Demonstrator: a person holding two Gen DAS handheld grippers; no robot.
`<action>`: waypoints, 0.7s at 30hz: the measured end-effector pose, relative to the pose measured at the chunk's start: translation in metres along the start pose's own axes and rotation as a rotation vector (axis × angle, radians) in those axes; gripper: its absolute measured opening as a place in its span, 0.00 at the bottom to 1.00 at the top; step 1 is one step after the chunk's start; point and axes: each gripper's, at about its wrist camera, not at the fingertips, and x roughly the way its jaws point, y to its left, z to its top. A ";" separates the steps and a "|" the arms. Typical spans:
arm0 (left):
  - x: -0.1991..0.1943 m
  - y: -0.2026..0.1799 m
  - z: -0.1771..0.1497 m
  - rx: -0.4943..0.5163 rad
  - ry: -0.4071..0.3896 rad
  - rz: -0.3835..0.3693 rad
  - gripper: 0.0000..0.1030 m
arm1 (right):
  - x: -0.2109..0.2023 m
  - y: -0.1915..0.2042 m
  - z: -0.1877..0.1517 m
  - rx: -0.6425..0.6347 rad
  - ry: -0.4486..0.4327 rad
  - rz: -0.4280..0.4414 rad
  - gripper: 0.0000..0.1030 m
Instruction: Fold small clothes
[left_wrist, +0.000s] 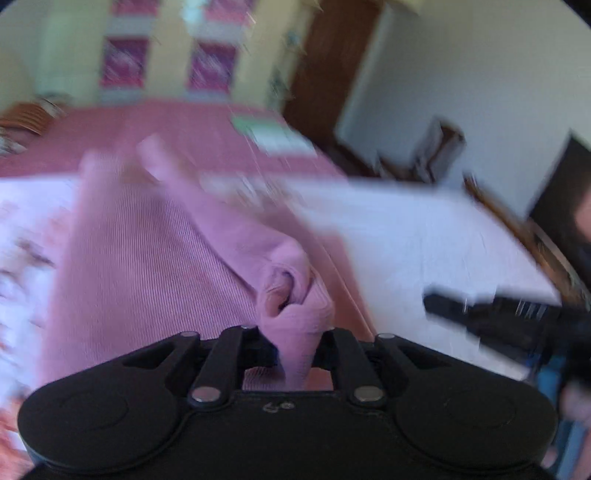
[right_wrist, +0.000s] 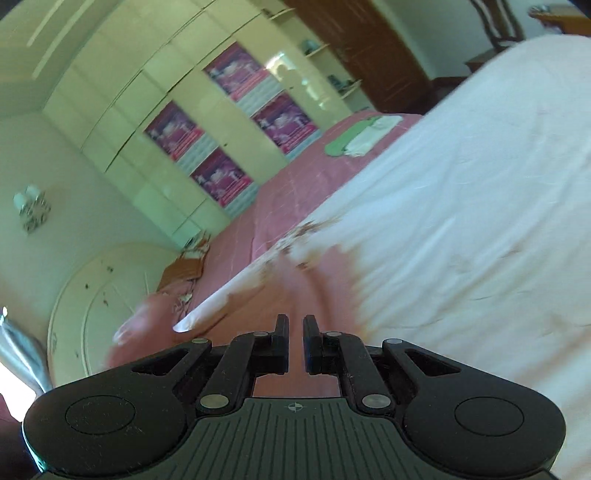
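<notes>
A pink ribbed garment (left_wrist: 147, 258) lies on a white sheet (left_wrist: 424, 236) on the bed. My left gripper (left_wrist: 295, 350) is shut on a bunched fold of the pink garment and holds it up, with the cloth trailing away to the far left. My right gripper (right_wrist: 295, 339) shows in its own view with the jaws a narrow gap apart and nothing between them, above the pink garment (right_wrist: 295, 280) and the white sheet (right_wrist: 461, 221). The right gripper also shows in the left wrist view (left_wrist: 436, 299) at the right, blurred.
The bed has a pink cover (right_wrist: 295, 184) beyond the white sheet. A green and white folded cloth (right_wrist: 362, 138) lies at its far end. Cream wardrobes (right_wrist: 166, 110) and a brown door (right_wrist: 369, 48) stand behind. A round cream headboard (right_wrist: 92, 295) is at the left.
</notes>
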 end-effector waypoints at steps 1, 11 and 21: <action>0.016 -0.016 -0.007 0.031 0.059 0.006 0.20 | -0.005 -0.010 0.003 0.013 0.006 -0.004 0.07; -0.077 0.058 -0.021 -0.082 -0.221 0.150 0.66 | -0.026 -0.020 0.006 0.014 0.064 0.144 0.48; -0.062 0.128 -0.038 -0.190 -0.088 0.221 0.68 | 0.040 0.016 -0.024 -0.088 0.263 0.077 0.45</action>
